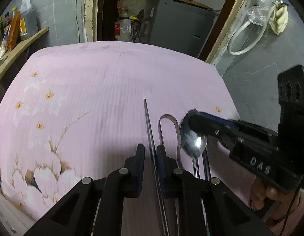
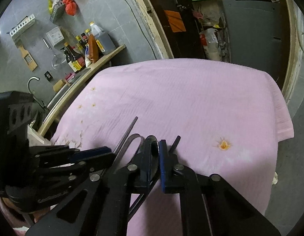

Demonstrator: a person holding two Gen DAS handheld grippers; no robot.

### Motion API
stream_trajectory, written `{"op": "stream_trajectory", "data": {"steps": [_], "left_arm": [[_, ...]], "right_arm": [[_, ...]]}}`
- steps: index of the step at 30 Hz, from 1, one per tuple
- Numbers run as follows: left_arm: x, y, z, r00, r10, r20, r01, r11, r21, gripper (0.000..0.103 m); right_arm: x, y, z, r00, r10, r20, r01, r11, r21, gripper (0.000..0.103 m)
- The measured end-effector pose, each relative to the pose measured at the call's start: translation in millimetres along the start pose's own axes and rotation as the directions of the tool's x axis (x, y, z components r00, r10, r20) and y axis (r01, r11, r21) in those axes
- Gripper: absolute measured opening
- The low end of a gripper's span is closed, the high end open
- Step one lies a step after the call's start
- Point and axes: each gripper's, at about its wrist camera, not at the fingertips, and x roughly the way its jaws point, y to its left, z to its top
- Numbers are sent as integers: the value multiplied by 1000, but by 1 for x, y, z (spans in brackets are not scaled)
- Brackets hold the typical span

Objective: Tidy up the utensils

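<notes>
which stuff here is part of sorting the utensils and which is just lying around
Part of the job:
- thin metal rod, between the left gripper fingers
- spoon, bowl gripped by the right gripper
- looped metal utensil
- dark stick

Just lying about:
- sauce bottles on the shelf
- tap
- grey cabinet
- pink cloth

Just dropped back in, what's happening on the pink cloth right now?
A person holds a gripper in each hand over the pink flowered cloth. The left gripper has a thin metal rod between its jaws. The right gripper is clamped on the bowl of a shiny steel spoon. A looped metal utensil and a dark stick lie beside them.
</notes>
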Motion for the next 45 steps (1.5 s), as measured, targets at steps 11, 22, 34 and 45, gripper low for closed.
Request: {"op": "stream_trajectory", "data": {"steps": [11, 22, 34, 45], "left_arm": [[-18, -9, 0, 999, -26, 30, 25, 999, 35, 6], [-85, -23, -18, 965, -164, 203, 147, 984, 98, 6], [-146, -13, -37, 914, -276, 297, 245, 960, 137, 6], [-213, 7, -41, 855, -358, 376, 305, 932, 195, 6]], "right_arm": [[-42, 15, 0, 996, -44, 80, 47, 998, -33, 2], [-116, 47, -19, 962, -159, 221, 168, 985, -23, 2], [-182, 98, -35, 892, -269, 363, 279, 960, 26, 2], [-245, 177, -21, 792, -346, 503, 380, 924, 36, 2]]}}
